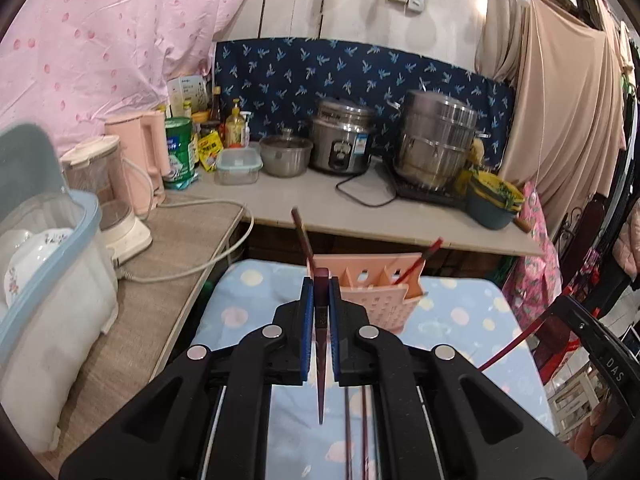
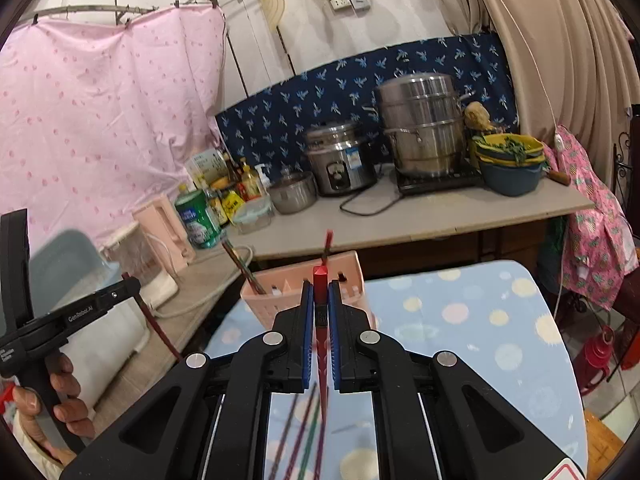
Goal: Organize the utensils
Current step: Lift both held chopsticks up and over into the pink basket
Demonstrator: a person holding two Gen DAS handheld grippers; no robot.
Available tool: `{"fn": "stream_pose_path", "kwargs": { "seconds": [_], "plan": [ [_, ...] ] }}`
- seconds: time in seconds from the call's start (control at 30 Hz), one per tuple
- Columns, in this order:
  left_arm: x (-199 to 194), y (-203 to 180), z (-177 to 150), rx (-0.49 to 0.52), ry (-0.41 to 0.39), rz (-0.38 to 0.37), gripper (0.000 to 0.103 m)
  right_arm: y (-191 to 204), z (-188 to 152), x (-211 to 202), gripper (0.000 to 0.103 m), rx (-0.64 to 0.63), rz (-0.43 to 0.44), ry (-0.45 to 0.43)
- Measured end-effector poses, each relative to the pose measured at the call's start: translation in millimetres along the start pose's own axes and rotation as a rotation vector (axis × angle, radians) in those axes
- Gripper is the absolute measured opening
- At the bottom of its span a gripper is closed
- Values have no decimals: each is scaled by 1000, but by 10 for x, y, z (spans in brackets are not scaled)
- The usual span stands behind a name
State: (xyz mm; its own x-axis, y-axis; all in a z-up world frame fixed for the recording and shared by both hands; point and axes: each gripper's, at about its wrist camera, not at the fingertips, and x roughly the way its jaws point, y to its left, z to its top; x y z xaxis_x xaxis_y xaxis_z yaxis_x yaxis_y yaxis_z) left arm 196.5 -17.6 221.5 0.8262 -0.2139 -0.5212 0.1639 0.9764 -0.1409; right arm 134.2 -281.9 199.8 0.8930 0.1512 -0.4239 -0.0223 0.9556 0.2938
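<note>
My left gripper [image 1: 321, 298] is shut on a dark maroon chopstick [image 1: 321, 344], held above the dotted blue table just short of the pink utensil holder [image 1: 376, 292]. The holder has a dark chopstick [image 1: 302, 240] at its left and a red one [image 1: 420, 262] at its right. My right gripper [image 2: 321, 300] is shut on a red chopstick [image 2: 321, 320], close behind the same holder [image 2: 280, 288]. Several loose chopsticks [image 2: 304, 436] lie on the table under the right gripper, and two [image 1: 356, 432] under the left one.
The blue dotted table [image 2: 460, 320] holds the holder. Behind it a counter [image 1: 320, 208] carries a rice cooker [image 1: 340, 140], steamer pot [image 1: 436, 140], bowls, bottles and a cable. At left stand a dish bin [image 1: 44, 248], blender and pink kettle.
</note>
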Motion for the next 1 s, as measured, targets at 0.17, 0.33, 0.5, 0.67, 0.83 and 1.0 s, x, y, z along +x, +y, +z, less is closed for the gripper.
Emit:
{"fn": "stream_pose_path", "kwargs": {
  "seconds": [0.17,0.33,0.5,0.67,0.83,1.0],
  "plan": [
    [88,-13,404,-17,-49,-1,7,73,428,103,7,1,12,-67],
    [171,-31,733,-27,-89,-7,7,145,821,292,7,15,24,-110],
    [282,-68,997,-9,-135,4,7,210,1064,504,7,4,22,-138],
    [508,-49,1165,-11,-142,10,7,172,1156,827,7,16,22,-134],
    [765,-39,1130,-14,-112,9,7,168,1147,1159,7,8,19,-102],
    [1001,-45,1009,-4,-76,5,7,174,1023,1394,7,1,20,-62]
  ]
}}
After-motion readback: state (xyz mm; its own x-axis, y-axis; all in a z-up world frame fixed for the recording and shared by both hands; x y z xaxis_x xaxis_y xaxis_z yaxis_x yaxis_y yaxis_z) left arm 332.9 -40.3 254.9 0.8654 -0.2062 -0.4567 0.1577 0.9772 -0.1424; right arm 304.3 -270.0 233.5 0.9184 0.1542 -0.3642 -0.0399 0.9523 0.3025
